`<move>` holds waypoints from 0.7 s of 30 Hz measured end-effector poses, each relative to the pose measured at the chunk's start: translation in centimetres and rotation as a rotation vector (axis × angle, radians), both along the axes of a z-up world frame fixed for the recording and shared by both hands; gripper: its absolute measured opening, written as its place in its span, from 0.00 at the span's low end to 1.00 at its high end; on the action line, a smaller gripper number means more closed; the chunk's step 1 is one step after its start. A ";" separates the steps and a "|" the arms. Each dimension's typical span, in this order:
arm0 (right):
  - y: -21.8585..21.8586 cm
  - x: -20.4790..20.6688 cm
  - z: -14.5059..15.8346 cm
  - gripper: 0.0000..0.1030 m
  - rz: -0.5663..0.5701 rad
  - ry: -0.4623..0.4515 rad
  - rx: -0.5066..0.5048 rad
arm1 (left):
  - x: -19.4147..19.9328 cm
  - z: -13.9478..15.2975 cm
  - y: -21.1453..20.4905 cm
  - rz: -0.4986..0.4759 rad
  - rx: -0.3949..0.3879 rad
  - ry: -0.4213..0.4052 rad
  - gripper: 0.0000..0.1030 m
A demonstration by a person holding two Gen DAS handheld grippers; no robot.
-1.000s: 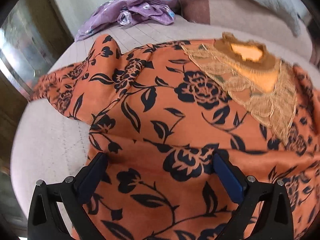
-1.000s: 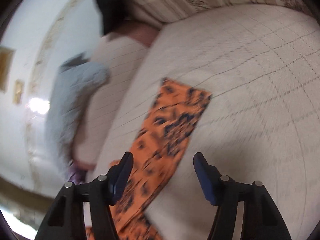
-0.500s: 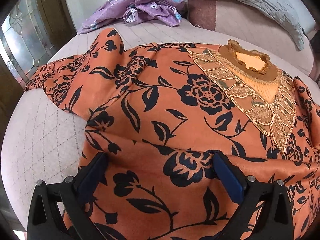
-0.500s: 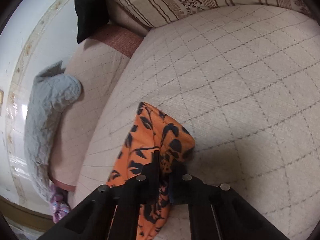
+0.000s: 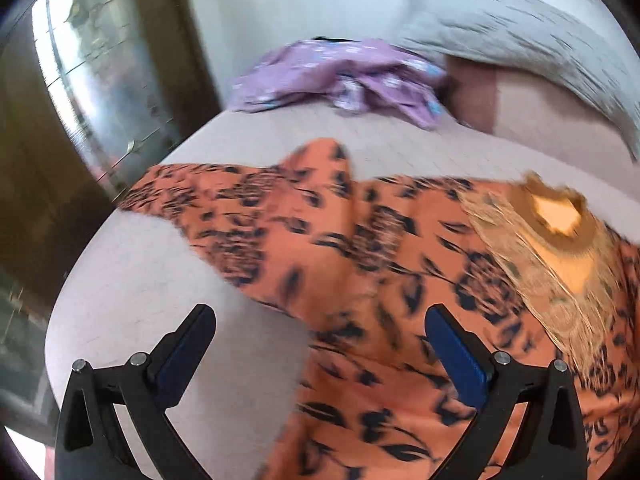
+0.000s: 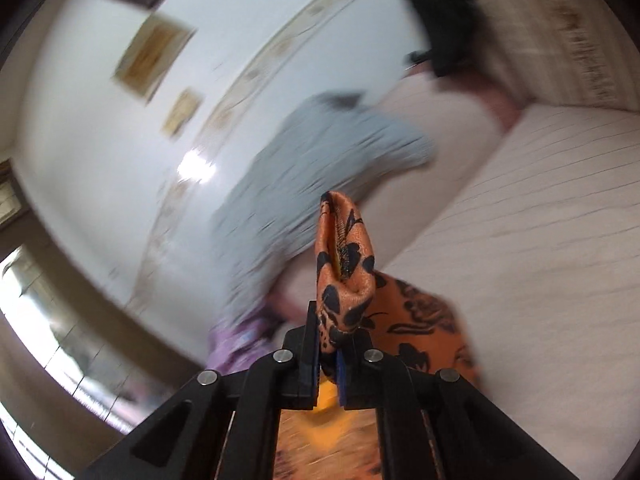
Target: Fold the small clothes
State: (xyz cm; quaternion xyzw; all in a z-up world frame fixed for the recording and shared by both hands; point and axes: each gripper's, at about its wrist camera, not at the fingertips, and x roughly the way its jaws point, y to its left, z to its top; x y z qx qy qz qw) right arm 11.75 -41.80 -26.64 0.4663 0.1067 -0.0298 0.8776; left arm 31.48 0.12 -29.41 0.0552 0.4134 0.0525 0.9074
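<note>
An orange top with a black flower print (image 5: 360, 264) lies spread on the pale quilted bed (image 5: 168, 320), its gold lace neckline (image 5: 556, 220) at the right. My left gripper (image 5: 320, 336) is open and empty, above the garment's left side by the sleeve. My right gripper (image 6: 329, 344) is shut on the end of the top's other sleeve (image 6: 344, 256) and holds it lifted off the bed; the cloth bunches upward between the fingers.
A crumpled purple garment (image 5: 340, 76) lies at the far end of the bed. A grey pillow (image 5: 520, 40) leans on the pink headboard; it also shows in the right wrist view (image 6: 304, 184). A striped pillow (image 6: 560, 32) stands at the right. A glass door (image 5: 100, 80) is left.
My right gripper closed on the sleeve end and has lifted it off the bed, tilting up. My left gripper has shifted left and tilted up, off the garment's body toward its left edge.
</note>
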 end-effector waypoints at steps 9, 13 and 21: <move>14.3 9.9 0.9 0.06 0.215 0.045 0.047 | 1.1 0.9 8.8 0.242 -0.053 0.006 1.00; 21.3 12.4 -2.1 0.10 0.298 0.145 0.074 | 1.7 -0.1 11.3 0.311 -0.106 0.056 1.00; 23.7 11.2 -6.3 0.87 0.412 0.184 0.110 | 1.5 0.1 9.6 0.247 -0.098 0.041 1.00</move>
